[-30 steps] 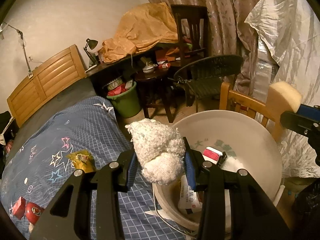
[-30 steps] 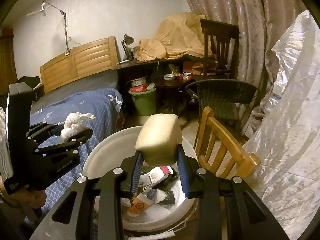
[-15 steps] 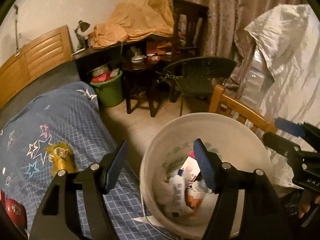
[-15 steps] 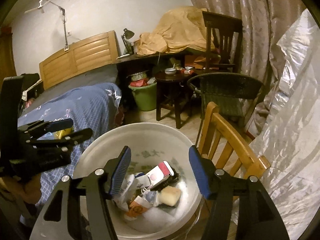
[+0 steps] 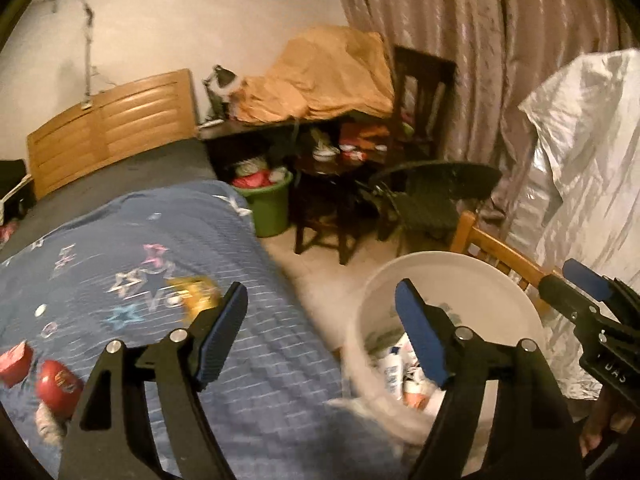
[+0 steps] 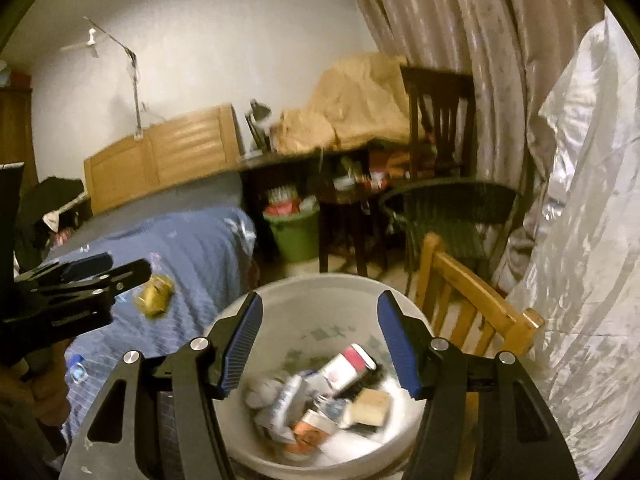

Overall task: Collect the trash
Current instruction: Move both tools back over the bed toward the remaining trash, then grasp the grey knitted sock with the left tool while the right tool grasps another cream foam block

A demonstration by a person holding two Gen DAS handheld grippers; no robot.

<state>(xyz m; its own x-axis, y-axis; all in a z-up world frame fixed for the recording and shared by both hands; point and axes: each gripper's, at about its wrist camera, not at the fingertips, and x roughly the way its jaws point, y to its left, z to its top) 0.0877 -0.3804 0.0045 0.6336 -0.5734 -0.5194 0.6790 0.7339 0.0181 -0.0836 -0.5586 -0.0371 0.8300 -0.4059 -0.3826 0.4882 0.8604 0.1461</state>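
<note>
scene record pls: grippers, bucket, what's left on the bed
left gripper: jaws opening, nothing between them
right gripper: open, empty, above the bucket
bucket: white, beside the bed, holds mixed trash incl. a sponge
bed: blue quilt
left on bed: yellow wrapper, red packet, second red item at the left edge
other bin: green bucket by the desk, full
</note>
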